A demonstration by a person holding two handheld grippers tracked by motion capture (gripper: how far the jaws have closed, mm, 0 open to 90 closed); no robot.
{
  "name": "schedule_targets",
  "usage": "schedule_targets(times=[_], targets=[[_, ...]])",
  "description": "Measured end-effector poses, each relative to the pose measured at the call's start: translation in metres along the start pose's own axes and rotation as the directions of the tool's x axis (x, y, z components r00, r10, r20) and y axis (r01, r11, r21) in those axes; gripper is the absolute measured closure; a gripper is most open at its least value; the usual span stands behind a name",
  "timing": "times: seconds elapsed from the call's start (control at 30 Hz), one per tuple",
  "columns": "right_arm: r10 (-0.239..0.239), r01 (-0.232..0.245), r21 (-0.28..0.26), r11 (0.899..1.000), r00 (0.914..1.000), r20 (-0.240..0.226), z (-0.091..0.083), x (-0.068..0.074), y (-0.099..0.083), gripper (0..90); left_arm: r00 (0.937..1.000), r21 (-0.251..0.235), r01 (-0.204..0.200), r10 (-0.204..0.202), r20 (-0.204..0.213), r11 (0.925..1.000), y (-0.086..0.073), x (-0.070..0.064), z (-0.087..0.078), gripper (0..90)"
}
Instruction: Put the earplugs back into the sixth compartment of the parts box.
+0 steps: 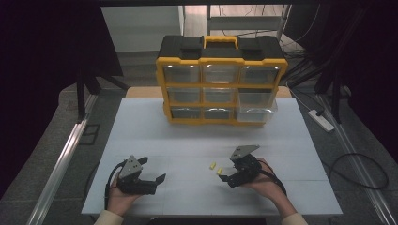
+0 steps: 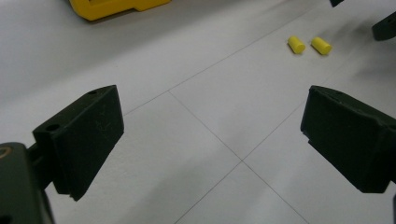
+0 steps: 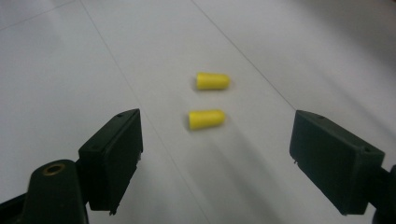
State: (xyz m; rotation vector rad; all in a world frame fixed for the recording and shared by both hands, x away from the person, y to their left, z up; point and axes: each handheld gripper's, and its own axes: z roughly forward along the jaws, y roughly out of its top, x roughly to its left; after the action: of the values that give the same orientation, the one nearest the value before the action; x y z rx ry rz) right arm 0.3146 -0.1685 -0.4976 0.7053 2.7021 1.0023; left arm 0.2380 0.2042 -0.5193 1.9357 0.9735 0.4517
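1. A white table [image 1: 141, 122] is seen from the high view, with faint seams crossing its surface.
2. A yellow and black drawer organizer [image 1: 220, 79] is stood at the far middle of the table, its clear drawers facing the person; the lower right drawer [image 1: 256, 112] is pulled out a little.
3. The left gripper [image 1: 152, 171] is held in the left hand [image 1: 123, 197] near the table's front left, its jaws spread wide with nothing between them.
4. The right gripper [image 1: 229, 169] is held in the right hand [image 1: 267, 183] at the front right, its jaws likewise parted and empty.
5. Two small yellow earplugs [image 3: 212, 80] [image 3: 206, 119] are laid side by side on the table, apart from each other, just ahead of the right gripper's jaws; they are seen farther off in the left gripper view [image 2: 296, 45] [image 2: 321, 45].
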Motion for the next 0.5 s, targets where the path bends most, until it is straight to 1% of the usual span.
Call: schedule_targets(times=[0.07, 0.13, 0.2, 0.3, 0.4, 0.5], targets=[[-0.025, 0.025, 0.023, 0.999, 0.9997, -0.007, 0.009, 0.002, 0.007, 18.5, 1.0, 0.001, -0.004, 0.004, -0.001, 1.0, 0.0, 0.0, 0.0, 5.9], [-0.025, 0.025, 0.023, 0.999, 0.9996, -0.013, 0.011, 0.002, 0.008, 19.2, 1.0, 0.001, -0.005, 0.005, -0.002, 1.0, 0.0, 0.0, 0.0, 5.9], [-0.035, 0.036, 0.036, 0.999, 0.9991, -0.023, 0.018, 0.0, 0.013, 21.7, 1.0, 0.005, -0.006, 0.006, -0.005, 1.0, 0.0, 0.0, 0.0, 5.9], [-0.041, 0.042, 0.043, 0.998, 0.9987, -0.031, 0.022, 0.0, 0.013, 22.9, 0.9999, 0.008, -0.011, 0.011, -0.007, 0.9999, 0.0, 0.0, 0.001, 5.9], [-0.06, 0.062, 0.078, 0.995, 0.9978, -0.026, 0.029, 0.001, 0.012, 24.8, 1.0, 0.004, -0.009, 0.009, -0.004, 1.0, 0.0, 0.0, 0.001, 5.9], [-0.068, 0.07, 0.084, 0.994, 0.9974, -0.024, 0.03, 0.002, 0.011, 29.4, 0.9999, 0.006, -0.011, 0.011, -0.004, 0.9999, 0.0, 0.0, 0.001, 5.9]])
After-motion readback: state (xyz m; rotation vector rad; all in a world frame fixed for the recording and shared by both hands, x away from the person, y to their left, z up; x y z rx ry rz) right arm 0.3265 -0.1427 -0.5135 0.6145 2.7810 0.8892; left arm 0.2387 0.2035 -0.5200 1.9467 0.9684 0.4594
